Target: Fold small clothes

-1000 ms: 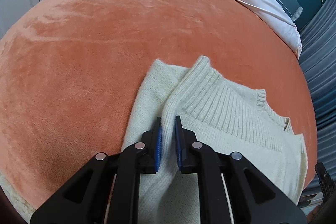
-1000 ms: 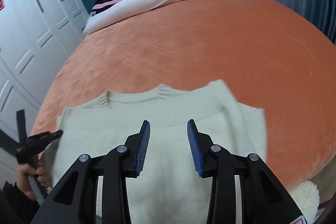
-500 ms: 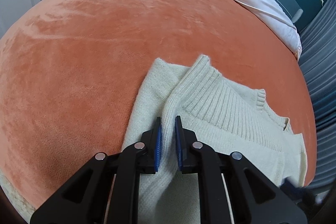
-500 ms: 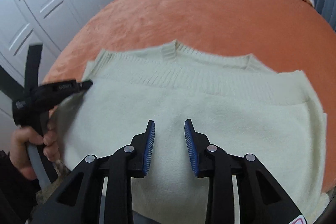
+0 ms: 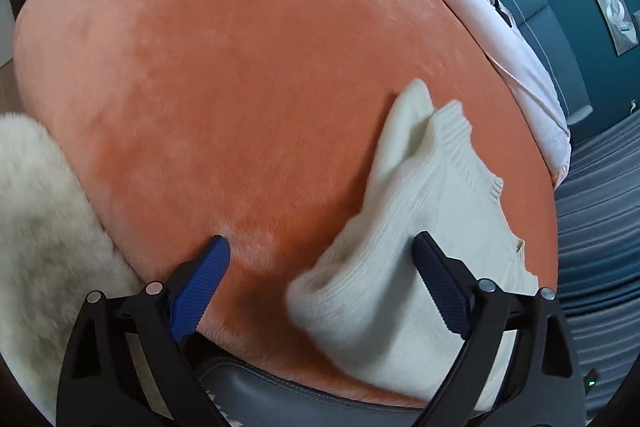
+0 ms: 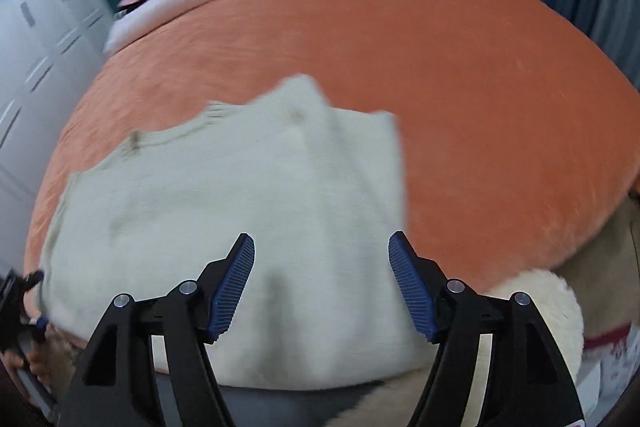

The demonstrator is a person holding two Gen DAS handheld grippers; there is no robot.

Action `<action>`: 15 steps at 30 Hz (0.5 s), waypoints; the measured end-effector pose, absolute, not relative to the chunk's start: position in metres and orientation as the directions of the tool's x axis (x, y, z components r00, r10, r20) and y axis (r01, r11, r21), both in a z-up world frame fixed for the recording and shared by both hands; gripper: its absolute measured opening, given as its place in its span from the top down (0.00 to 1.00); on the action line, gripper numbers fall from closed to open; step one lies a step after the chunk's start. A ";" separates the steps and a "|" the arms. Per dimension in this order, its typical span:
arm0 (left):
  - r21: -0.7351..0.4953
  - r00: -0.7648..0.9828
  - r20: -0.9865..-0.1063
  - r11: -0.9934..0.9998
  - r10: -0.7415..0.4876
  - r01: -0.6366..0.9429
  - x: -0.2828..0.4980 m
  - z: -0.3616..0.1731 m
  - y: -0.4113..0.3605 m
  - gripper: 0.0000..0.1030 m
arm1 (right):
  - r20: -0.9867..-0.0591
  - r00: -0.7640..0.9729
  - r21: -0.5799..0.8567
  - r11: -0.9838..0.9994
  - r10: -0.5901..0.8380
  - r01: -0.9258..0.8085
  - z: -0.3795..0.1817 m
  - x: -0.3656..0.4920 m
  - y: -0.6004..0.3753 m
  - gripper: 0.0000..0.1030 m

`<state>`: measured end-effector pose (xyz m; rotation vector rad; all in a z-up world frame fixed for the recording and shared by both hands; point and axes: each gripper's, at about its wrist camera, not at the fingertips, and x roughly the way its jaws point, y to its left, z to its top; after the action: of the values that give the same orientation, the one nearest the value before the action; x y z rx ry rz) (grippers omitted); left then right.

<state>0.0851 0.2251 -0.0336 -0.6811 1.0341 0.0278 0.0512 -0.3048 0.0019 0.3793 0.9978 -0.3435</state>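
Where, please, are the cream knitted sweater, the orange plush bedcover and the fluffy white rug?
cream knitted sweater [image 6: 240, 211]: right wrist view, middle of its body.
orange plush bedcover [image 5: 240, 67]: left wrist view, bare centre.
fluffy white rug [image 5: 44, 211]: left wrist view, its pile at the left edge.

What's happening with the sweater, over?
Both grippers open: left gripper, right gripper. Cream sweater lying loose on orange blanket, neither gripper holding it. Nothing in the way.

Ribbed cream knit sweater [image 5: 420, 247] on matt, plush orange blanket [image 5: 240, 87].
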 end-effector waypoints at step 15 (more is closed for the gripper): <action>-0.517 0.408 -0.824 0.818 -0.394 -0.254 0.060 -0.039 0.202 0.80 | -0.911 0.409 0.226 0.899 0.059 0.376 -0.029 0.083 -0.335 0.75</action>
<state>0.0596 0.2019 -0.0390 -0.6443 1.1698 -0.0967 0.0827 -0.3350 -0.0289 0.4330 1.1415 -0.2077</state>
